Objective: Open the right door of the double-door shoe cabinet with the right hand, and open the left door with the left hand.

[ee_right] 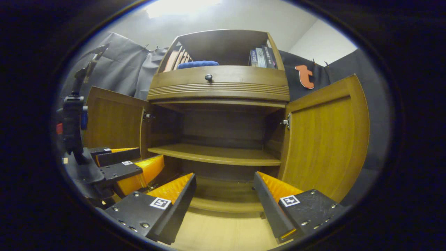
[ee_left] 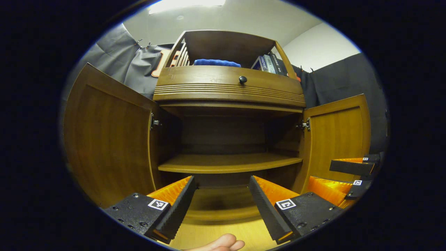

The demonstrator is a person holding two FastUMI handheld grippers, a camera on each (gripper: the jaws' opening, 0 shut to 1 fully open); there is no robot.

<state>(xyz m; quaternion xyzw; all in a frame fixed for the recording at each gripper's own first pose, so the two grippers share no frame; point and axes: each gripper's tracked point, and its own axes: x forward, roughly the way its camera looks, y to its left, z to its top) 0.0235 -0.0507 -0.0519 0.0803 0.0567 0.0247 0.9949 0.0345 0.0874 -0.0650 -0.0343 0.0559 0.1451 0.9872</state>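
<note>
We face the cabinet (ee_left: 228, 90) head-on. Both doors stand swung wide open.

Left gripper view: left gripper (ee_left: 222, 200) low in front of the opening, fingers spread apart with nothing between them. The cabinet's interior lies straight ahead of it, beyond the fingertips. Left door (ee_left: 108, 139) stands off to its left, not touching. Right door (ee_left: 336, 137) off to its right. The right gripper (ee_left: 352, 177) shows at the lower right, just in front of the right door; we cannot tell from here whether it touches the door.

Right gripper view: right gripper (ee_right: 224, 195) likewise low and centred before the opening, fingers parted, holding nothing. Right door (ee_right: 327, 139) to its right, apart from it. Left gripper (ee_right: 122, 169) sits at lower left, near the left door (ee_right: 115, 120), its fingers apart.

Count, as we see it:
- Doors: two, both open, each with one hinge (ee_left: 155, 122) visible near the top inner edge.
- Inner shelf (ee_left: 228, 163): one, bare, with a floor level below it.
- Drawer (ee_left: 230, 78): one, above the doors, with one dark round knob (ee_left: 243, 79).
- Open top compartment: one blue cloth (ee_left: 216, 62) lying at left centre, a few books (ee_left: 266, 64) upright at the right; exact number unclear.
- Fingers (ee_left: 223, 243) of a person, at the bottom edge of the left gripper view, over the pale floor (ee_right: 223, 233).
</note>
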